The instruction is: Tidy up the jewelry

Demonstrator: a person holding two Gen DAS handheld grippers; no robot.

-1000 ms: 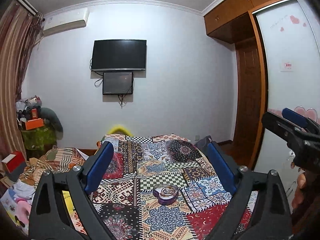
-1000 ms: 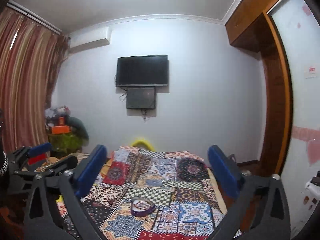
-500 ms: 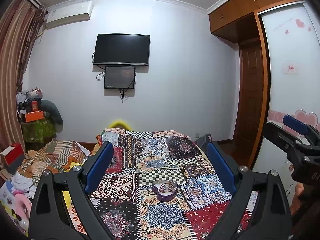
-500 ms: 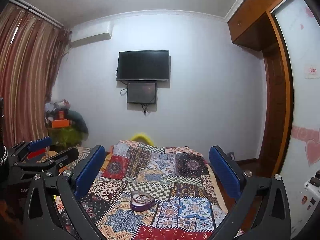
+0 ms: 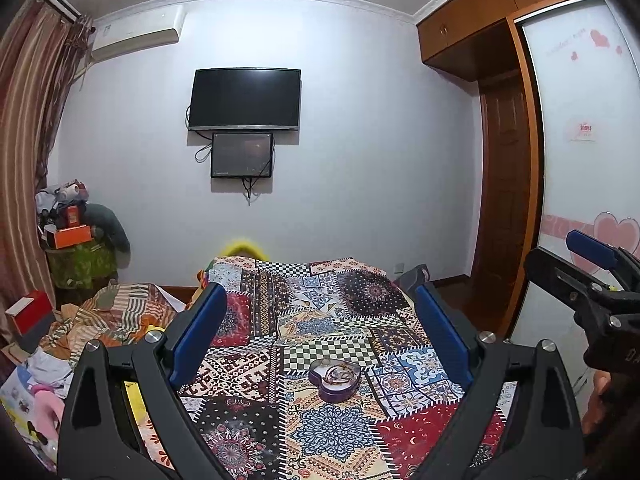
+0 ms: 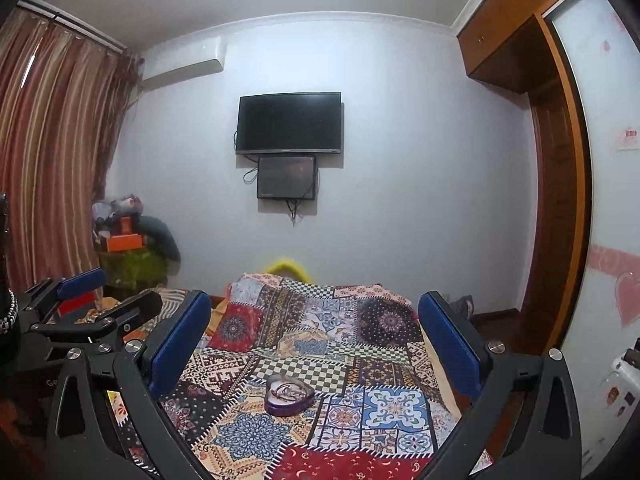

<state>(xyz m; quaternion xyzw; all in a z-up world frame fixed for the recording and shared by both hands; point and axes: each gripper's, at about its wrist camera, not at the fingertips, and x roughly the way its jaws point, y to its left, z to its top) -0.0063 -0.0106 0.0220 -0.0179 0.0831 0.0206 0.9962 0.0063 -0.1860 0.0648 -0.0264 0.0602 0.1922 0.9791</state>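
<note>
1. Purple heart-shaped tin sits on the patchwork bed, jewelry coiled inside.
2. Left gripper and right gripper are both spread, empty.
3. Tin looks light and rigid; take its side walls.

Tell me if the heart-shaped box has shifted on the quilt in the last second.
No. The heart-shaped box still sits just below the checkered patch, as before.

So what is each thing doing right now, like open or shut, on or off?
Heart-shaped box: open, no lid on it, jewelry inside, lying on the bed.
Left gripper: open, holding nothing.
Right gripper: open, holding nothing.
Television: screen dark.
Small screen under it: dark too.
Curtain: drawn shut.
Wooden door: shut.
</note>
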